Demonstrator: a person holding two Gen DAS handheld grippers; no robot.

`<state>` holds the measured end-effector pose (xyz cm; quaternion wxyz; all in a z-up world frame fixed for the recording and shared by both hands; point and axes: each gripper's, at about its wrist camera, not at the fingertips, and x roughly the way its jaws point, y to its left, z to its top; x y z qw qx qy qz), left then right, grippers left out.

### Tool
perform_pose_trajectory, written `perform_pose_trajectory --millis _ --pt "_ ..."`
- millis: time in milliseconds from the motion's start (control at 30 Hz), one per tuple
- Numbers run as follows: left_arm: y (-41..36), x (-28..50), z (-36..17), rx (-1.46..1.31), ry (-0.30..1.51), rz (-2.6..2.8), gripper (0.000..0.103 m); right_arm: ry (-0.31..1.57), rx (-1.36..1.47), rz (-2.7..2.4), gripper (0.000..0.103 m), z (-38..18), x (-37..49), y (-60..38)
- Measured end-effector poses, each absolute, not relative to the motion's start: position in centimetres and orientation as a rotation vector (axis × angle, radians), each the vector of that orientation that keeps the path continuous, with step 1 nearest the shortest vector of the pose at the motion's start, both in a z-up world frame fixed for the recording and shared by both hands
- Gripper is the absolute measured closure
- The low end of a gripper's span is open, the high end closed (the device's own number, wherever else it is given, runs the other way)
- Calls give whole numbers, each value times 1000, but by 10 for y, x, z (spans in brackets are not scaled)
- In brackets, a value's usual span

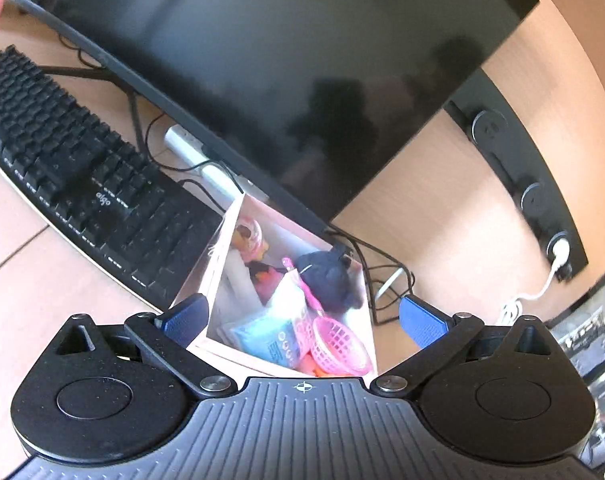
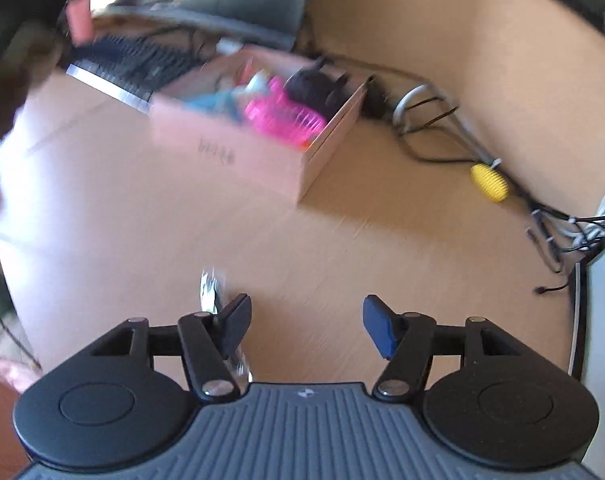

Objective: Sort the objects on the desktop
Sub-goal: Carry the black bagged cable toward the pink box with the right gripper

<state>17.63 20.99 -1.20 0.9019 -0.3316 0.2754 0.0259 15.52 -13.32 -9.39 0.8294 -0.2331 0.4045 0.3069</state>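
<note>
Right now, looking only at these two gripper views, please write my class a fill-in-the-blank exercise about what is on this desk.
1. The little basket inside the pink box is coloured ____.
2. The black keyboard lies in front of a dark ____.
3. The ridged ball lying among the cables is coloured ____.
4. The jaws of the left gripper stand ____, with nothing pressed between them.

Missing words: pink; monitor; yellow; open
</note>
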Motion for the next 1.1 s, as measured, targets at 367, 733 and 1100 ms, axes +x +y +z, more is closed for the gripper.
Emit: perform_pose_trajectory --millis 367,733,1100 --pt "170 143 19 -221 568 257 0 911 -520 877 68 -121 141 -129" --pt "178 100 16 -214 596 272 0 951 -497 937 75 -138 159 -106" --pt "195 80 13 -245 582 332 0 1069 -356 916 85 -116 174 -108"
